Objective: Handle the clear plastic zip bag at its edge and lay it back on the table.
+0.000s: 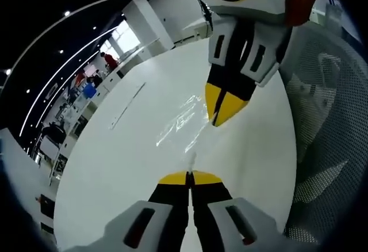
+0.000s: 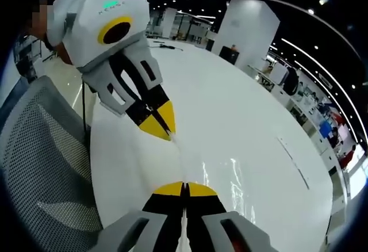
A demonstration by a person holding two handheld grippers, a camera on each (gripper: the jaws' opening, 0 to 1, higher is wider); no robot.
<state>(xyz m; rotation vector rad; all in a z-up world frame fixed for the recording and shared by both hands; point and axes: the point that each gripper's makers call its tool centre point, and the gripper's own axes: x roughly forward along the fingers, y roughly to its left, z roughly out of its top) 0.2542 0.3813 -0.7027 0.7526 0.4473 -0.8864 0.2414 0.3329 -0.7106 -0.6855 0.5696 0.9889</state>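
Two grippers hold one clear plastic zip bag between them above the white table. In the left gripper view, my left gripper rises from the bottom with its yellow-tipped jaws pressed together on the near edge of the bag, a thin sliver of film standing up from the pinch. My right gripper enters from the top right, jaws drawn almost to a point and closed on the bag's far edge. The film stretches between the two pinches, showing only as pale glints and creases against the tabletop; whether its lower side touches the table I cannot tell.

In the right gripper view the arrangement is mirrored: my right gripper comes up from the bottom, jaws together on the bag, and my left gripper reaches in from the upper left, its tips shut on the opposite edge. A taut seam of plastic runs between them.

One grey mesh chair stands just beside the table's edge. Well beyond the table lies an open room with desks, ceiling lights and a few distant people.
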